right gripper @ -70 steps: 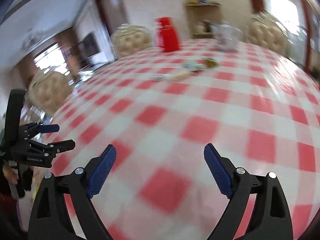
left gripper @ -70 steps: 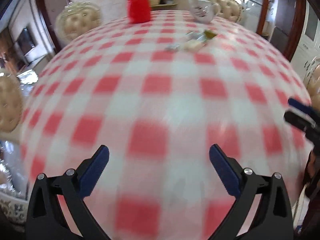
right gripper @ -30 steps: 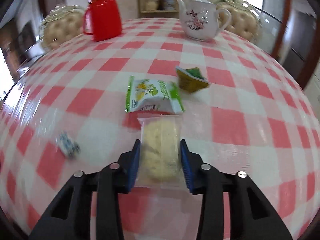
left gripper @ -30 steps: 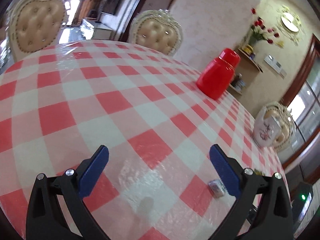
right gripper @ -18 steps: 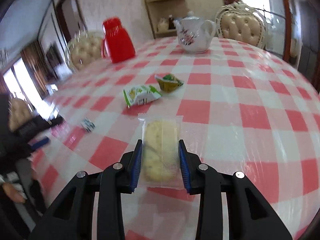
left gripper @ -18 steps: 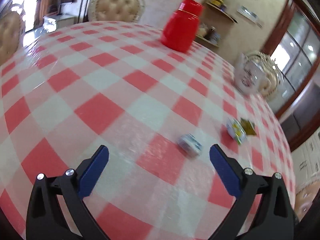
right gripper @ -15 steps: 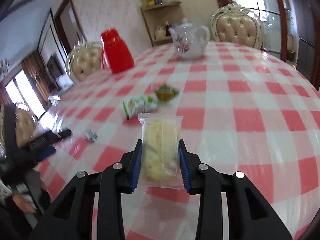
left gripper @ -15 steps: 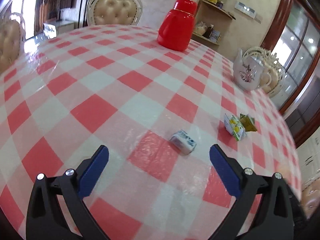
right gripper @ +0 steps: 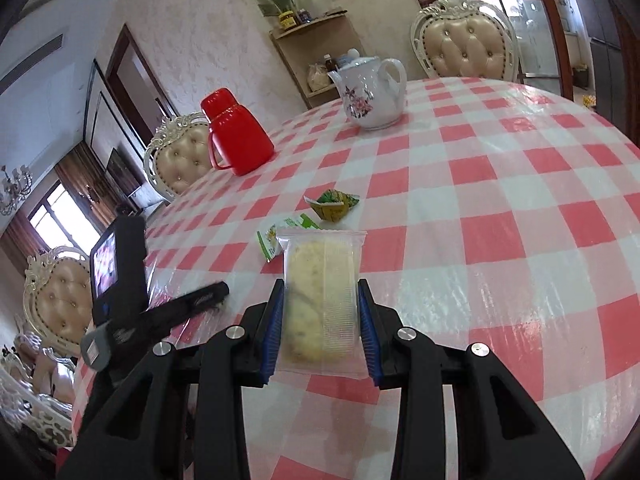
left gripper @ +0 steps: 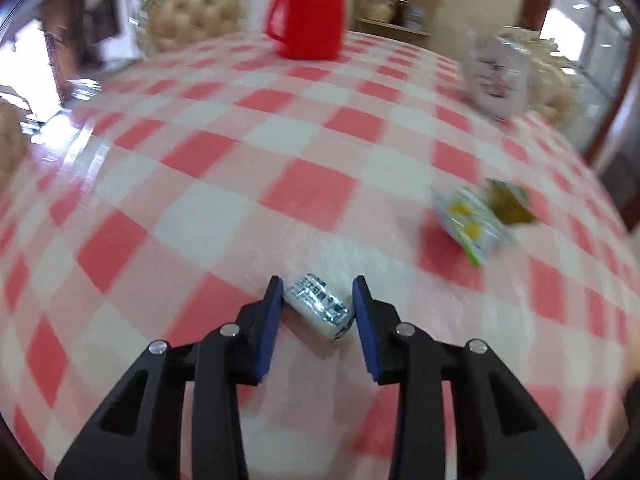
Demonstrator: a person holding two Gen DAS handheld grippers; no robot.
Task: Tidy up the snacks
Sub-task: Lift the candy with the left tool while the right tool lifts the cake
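Note:
My left gripper point(left gripper: 318, 304) is shut on a small white and blue candy packet point(left gripper: 318, 305) at the tablecloth. My right gripper point(right gripper: 320, 308) is shut on a clear-wrapped biscuit point(right gripper: 320, 292) and holds it above the table. A green and white snack bag point(left gripper: 468, 220) and a small olive-green packet point(left gripper: 510, 202) lie to the right of the left gripper. In the right wrist view the green and white bag point(right gripper: 276, 236) is partly hidden behind the biscuit, and the olive-green packet point(right gripper: 334, 204) lies beyond it. The left gripper body point(right gripper: 132, 300) shows at the left there.
A red thermos jug point(left gripper: 306, 12) point(right gripper: 234, 136) and a white floral teapot point(right gripper: 370, 92) point(left gripper: 496, 72) stand at the far side of the round red-checked table point(right gripper: 500, 208). Cream tufted chairs point(right gripper: 466, 48) surround it. A shelf with flowers stands by the wall.
My left gripper has moved down to the white and blue candy packet and closed on it. My right gripper keeps the biscuit and has tilted so the table looks slanted.

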